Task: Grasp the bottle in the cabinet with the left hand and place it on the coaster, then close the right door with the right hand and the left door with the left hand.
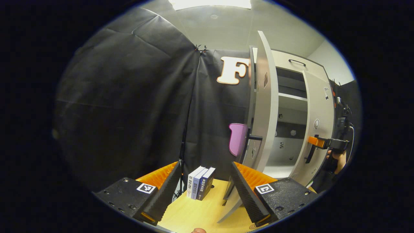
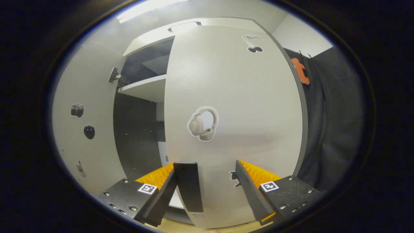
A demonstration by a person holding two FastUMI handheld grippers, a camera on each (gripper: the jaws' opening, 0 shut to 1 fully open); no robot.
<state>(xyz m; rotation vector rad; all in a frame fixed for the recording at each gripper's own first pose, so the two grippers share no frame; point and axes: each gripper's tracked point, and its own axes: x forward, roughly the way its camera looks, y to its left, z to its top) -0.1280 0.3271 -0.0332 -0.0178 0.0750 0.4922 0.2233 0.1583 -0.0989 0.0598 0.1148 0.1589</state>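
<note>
Right gripper view, largest first: the cabinet stood open, and its right door spread across the frame from 12 to 6 o'clock. The left door swung out at 9 o'clock, with a shelf between them near 11 o'clock. The right gripper sat at 6 o'clock with its jaws wide, straddling the door's handle. The handle lay against the left finger; the other finger stood apart from it, so there was no clamp.

Left gripper view: the table showed at 6 o'clock, with three books standing on it just ahead of the left gripper, whose jaws were wide and empty. The left door's edge rose at 1 o'clock. At 3 o'clock the right gripper touched the right door's handle.

Bottle and coaster: neither could be placed from these frames, so I could not tell whether that step was finished.

Risk, as judgement: pushing with one finger on the handle could let it slip off and leave the right door ajar. The left door stood near the left gripper, so a hasty swing might clip it.
</note>
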